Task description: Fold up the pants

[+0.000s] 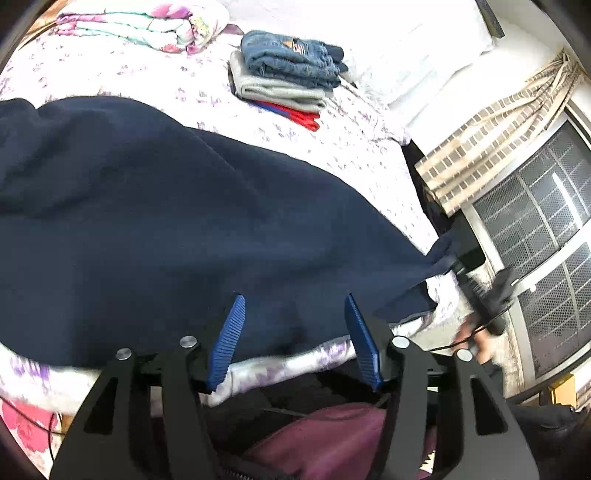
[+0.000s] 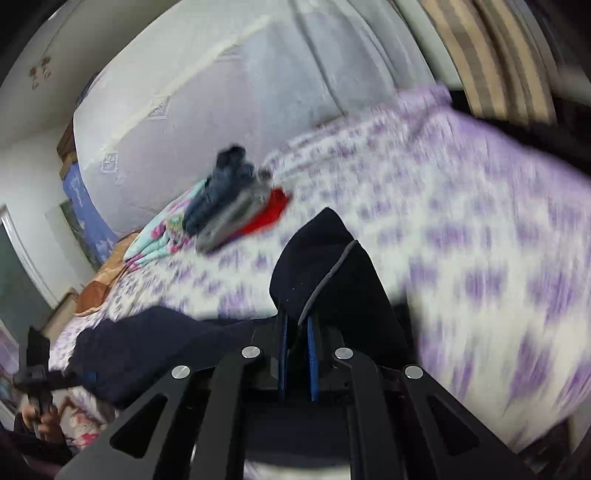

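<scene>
Dark navy pants [image 1: 166, 221] lie spread across the bed with the purple-flowered sheet [image 1: 351, 147]. My left gripper [image 1: 293, 306] is open, its blue pads [image 1: 229, 336] over the pants' near edge, holding nothing. My right gripper [image 2: 297, 321] is shut on a corner of the navy pants [image 2: 325, 266], which bunches up over the fingers and shows a grey seam line. In the left wrist view the right gripper [image 1: 461, 266] pinches the pants' far right corner at the bed's edge. The right wrist view is motion-blurred.
A stack of folded clothes [image 1: 288, 74], jeans on grey on red, sits at the back of the bed, also in the right wrist view [image 2: 236, 206]. A folded flowery quilt [image 1: 147, 26] lies far left. White pillows [image 1: 406, 48], curtain [image 1: 498, 129] and barred window [image 1: 546, 221] stand right.
</scene>
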The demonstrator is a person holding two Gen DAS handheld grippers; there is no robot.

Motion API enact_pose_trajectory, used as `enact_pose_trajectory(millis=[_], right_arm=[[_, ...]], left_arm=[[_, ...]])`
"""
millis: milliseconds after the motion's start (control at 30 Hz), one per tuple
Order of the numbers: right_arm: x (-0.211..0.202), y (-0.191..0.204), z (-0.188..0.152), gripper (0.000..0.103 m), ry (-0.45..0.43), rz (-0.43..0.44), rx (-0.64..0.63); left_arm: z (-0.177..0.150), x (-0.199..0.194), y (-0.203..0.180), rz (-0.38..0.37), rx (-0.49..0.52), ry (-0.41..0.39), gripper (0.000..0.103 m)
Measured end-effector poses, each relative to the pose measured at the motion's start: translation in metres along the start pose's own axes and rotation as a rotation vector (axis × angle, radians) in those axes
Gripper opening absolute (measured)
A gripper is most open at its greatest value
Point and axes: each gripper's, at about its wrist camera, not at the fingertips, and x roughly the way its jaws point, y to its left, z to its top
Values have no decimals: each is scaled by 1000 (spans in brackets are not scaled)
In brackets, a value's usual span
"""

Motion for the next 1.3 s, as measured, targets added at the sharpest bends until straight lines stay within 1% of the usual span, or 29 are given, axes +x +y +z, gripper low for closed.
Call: enact_pose_trajectory(millis=[33,100,133,200,233,267,300,333,367,467,567,600,633,667,700,767,800,833,900,933,967,1000,1033,1067,1100,1133,1167,1233,1300], right_arm=[[2,-11,-24,10,0,18,32],[0,-22,-55,12,2,51,94],[-1,-26,-67,12,3,76,132],[-6,-31,-73,15,-7,108,153],[-11,-31,-71,22,-18,118,154],[-16,-30,-69,42,-33,122,156],[-23,-30,-65,55,-60,115,162],[-29,-31,-60,76,-81,107,177],[-32,-33,-55,80,-85,113,195],[-34,-44,-46,80,-66,157,270],[-28,-54,-41,80,-27,142,316],[-23,-54,-39,77,7,125,309],[-14,-52,-36,40,44,117,296],[-1,-47,-35,9,106,92,265],[6,-44,-32,9,133,71,241],[0,-31,-15,8,81,82,159],[-11,-19,1,8,26,132,100],[-31,-7,15,8,-53,204,47],[-59,1,25,8,-158,255,-31],[-63,-4,23,8,-162,257,-25],[-56,-18,16,9,-111,226,23],[-42,-36,5,9,-30,180,81],[-19,-60,-16,9,99,110,158],[-7,-72,-30,11,173,68,198],[-3,-84,-46,10,210,46,233],[-8,-85,-51,11,185,58,232],[-17,-79,-52,14,164,44,200],[-28,-70,-46,14,117,54,173],[-25,-67,-38,14,120,68,170]], left_arm=[[-3,2,0,-1,-11,11,54],[-13,7,-1,-16,-33,33,54],[-17,8,-3,-19,-33,39,54],[-25,12,-8,-25,-34,51,54],[-26,16,-10,-26,-34,54,55],[-27,18,-11,-26,-35,56,55],[-28,23,-14,-22,-33,61,55],[-27,28,-17,-16,-27,64,55],[-26,33,-18,-8,-23,64,56],[-23,48,-26,88,21,45,56],[-17,56,-40,187,97,-1,56],[-14,58,-46,222,139,-32,60],[-12,61,-49,240,167,-41,68],[-12,65,-49,257,186,-37,70],[-8,77,-45,290,186,-4,69],[-3,85,-32,291,133,30,68],[-2,83,-32,284,128,25,68],[-1,82,-32,284,130,25,68],[-1,79,-34,285,141,30,68],[-1,78,-33,283,144,31,68],[-2,77,-31,281,144,33,68],[-4,77,-31,279,143,36,68],[-4,78,-28,276,142,40,68],[-4,78,-26,270,144,45,68],[-4,78,-27,270,148,48,68],[-4,79,-28,273,158,54,68],[-5,81,-31,278,166,59,68],[-6,82,-32,284,185,72,68],[-4,83,-33,282,194,81,68]])
